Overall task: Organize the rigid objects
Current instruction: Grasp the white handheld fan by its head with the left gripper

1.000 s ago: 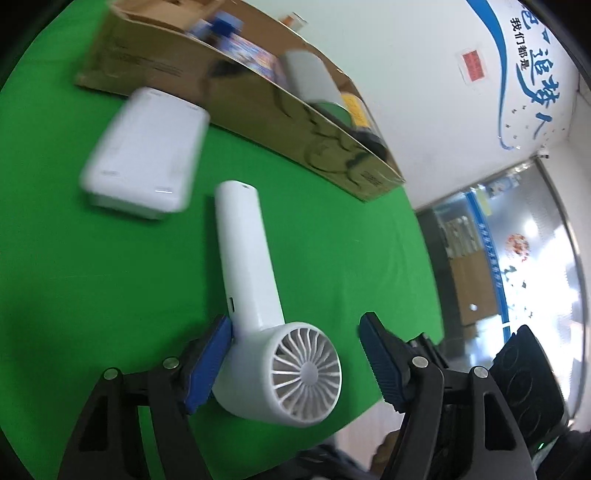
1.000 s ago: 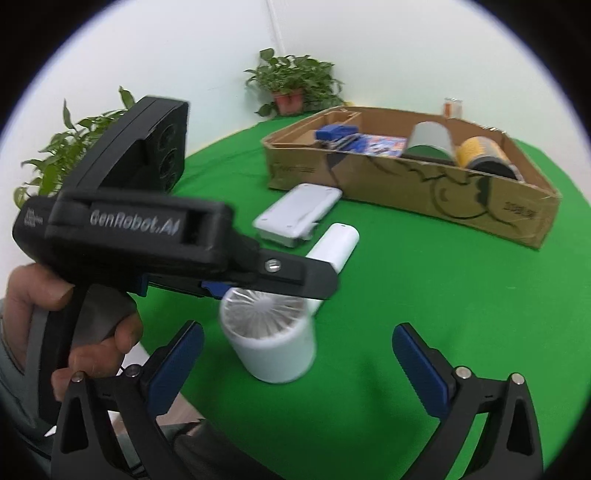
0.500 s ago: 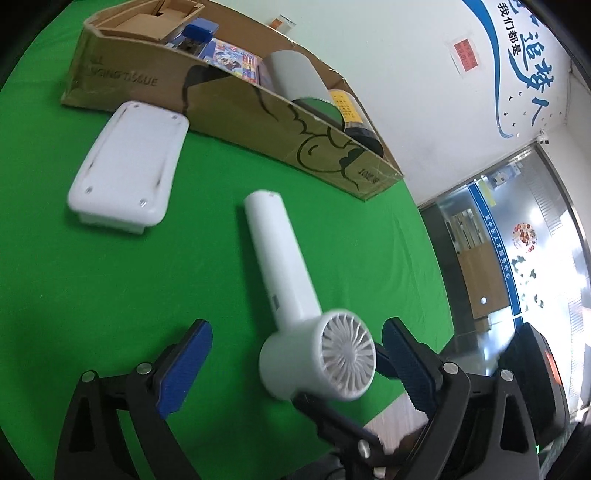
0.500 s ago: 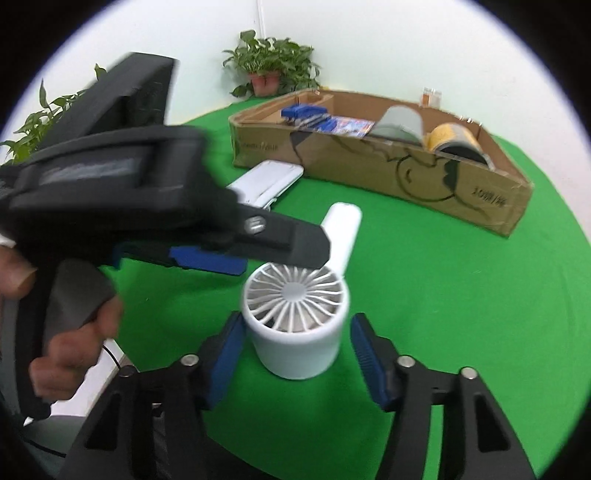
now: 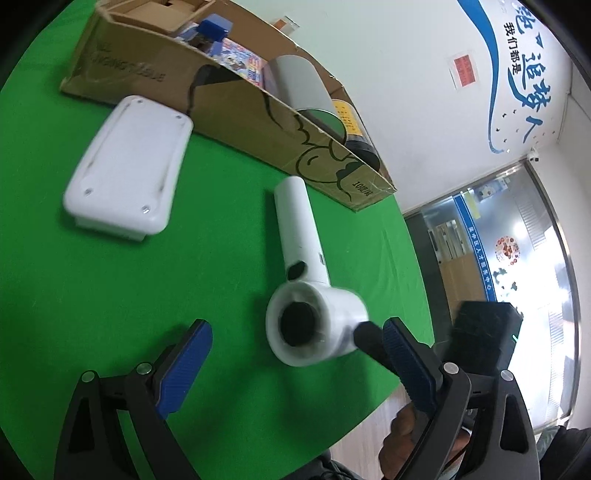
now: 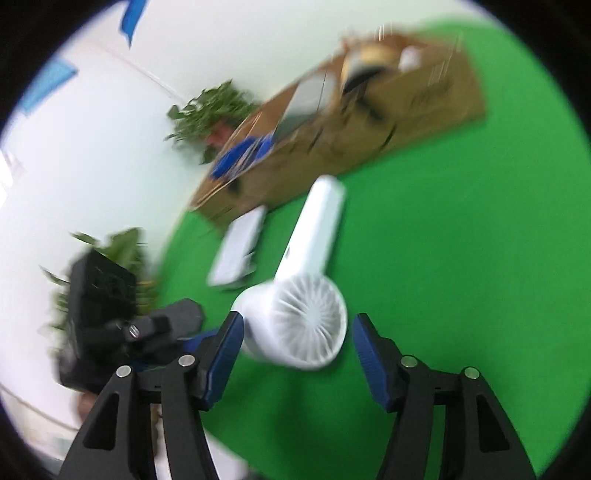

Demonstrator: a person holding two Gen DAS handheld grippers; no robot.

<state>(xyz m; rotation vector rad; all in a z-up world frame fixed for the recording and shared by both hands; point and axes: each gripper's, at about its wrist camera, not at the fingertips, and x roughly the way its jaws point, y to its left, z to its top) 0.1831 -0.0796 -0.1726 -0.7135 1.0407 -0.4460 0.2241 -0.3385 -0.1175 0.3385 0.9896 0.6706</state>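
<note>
A white handheld fan (image 5: 310, 291) hovers tilted over the green table (image 5: 92, 295), its handle pointing toward the cardboard box (image 5: 236, 103). In the right wrist view the fan head (image 6: 306, 328) sits between my right gripper's (image 6: 297, 354) blue pads; the left pad touches it, the right pad shows a gap, and the view is blurred. My left gripper (image 5: 295, 369) is open and empty, just in front of the fan. A white flat case (image 5: 129, 170) lies on the table left of the fan.
The box holds a grey roll (image 5: 299, 85), a yellow-labelled can (image 5: 351, 125), blue items (image 5: 212, 27) and printed packs. Potted plants (image 6: 210, 110) stand behind the table. The table edge runs close on the near right side (image 5: 410, 373).
The right gripper has lifted and turned the fan, so its dark front now faces the left camera. The left gripper stays open and empty. The right view has swung and blurred.
</note>
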